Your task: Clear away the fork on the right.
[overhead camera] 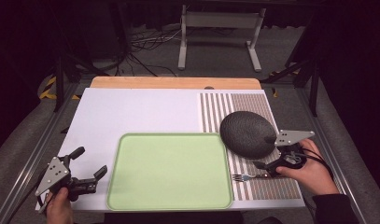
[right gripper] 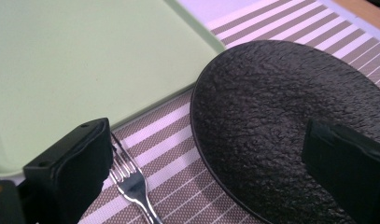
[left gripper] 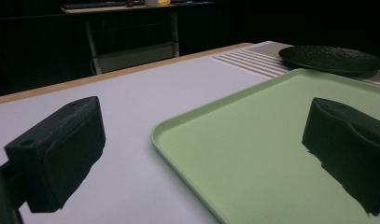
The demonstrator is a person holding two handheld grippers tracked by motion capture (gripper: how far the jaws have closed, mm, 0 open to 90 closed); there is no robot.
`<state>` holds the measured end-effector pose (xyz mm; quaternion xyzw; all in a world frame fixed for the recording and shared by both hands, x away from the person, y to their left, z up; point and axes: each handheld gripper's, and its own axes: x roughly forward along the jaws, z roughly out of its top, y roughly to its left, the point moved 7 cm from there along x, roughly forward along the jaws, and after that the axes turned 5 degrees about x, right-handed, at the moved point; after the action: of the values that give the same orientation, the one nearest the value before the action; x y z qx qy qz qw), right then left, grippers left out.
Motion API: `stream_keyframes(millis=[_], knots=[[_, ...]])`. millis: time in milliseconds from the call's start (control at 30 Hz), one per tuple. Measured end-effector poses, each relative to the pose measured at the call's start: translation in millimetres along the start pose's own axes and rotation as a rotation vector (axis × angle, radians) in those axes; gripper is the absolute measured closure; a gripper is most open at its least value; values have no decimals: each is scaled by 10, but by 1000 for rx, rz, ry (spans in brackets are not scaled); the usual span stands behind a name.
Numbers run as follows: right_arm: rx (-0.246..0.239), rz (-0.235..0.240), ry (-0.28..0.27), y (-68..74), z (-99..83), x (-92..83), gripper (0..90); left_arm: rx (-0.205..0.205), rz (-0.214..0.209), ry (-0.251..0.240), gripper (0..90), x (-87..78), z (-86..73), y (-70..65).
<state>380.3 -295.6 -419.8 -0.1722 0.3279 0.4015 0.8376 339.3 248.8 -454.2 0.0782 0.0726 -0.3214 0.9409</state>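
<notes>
Both tongs open | left tongs point(overhead camera: 91, 164) beside tray point(overhead camera: 169, 170) edge | right tongs point(overhead camera: 268, 158) over fork point(overhead camera: 247, 177)

Green tray point(overhead camera: 169, 170), black plate point(overhead camera: 247, 133), fork point(overhead camera: 246, 177), striped placemat point(overhead camera: 253, 105)

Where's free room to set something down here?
The green tray is bare throughout. The white mat is open behind the tray, up to the wooden edge. Crowded on the striped mat: black plate, fork and right gripper.
</notes>
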Motion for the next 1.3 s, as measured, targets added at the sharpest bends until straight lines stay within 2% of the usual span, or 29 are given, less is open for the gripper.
stream_keyframes(millis=[200,333,467,633,833,1033,1100,1200,1267,1300], knots=[[-37,11,101,13,-24,33,30,-2,1,0,0,-2,0,3],[-36,33,157,27,-53,43,37,-2,0,2,0,-3,-1,2],[-42,37,188,19,-70,50,38,-3,0,-1,0,0,-1,1],[-69,96,256,68,-144,86,44,-4,2,-1,0,1,-2,2],[-89,114,306,93,-184,126,44,-2,0,0,0,2,-3,1],[-83,132,324,117,-194,133,50,3,4,2,0,-2,-1,-3],[-91,129,336,109,-214,135,50,5,4,3,1,-5,-1,-1],[-77,97,337,68,-231,152,80,3,3,7,0,1,-3,-7],[-66,128,344,98,-251,171,82,6,2,8,0,4,-4,-5],[-92,149,362,115,-272,179,110,5,1,8,0,6,-6,-4]])
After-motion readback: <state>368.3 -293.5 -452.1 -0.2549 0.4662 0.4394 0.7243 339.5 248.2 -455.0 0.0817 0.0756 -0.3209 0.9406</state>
